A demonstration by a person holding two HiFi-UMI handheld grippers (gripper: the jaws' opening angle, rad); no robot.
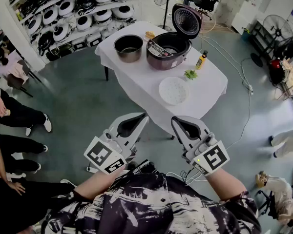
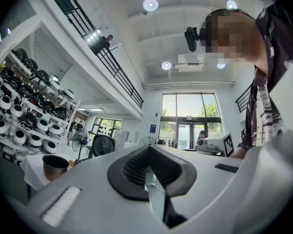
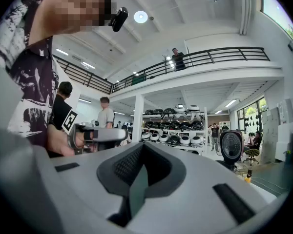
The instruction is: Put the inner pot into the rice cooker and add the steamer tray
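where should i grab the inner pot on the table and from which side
Take the inner pot by its rim, coming from above on its left edge, away from the rice cooker. It stands upright with its mouth open, so one jaw can probably slip inside the wall and one outside; the cooker sits close on its right.

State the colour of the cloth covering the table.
Plain white. The tablecloth shows best in the head view.
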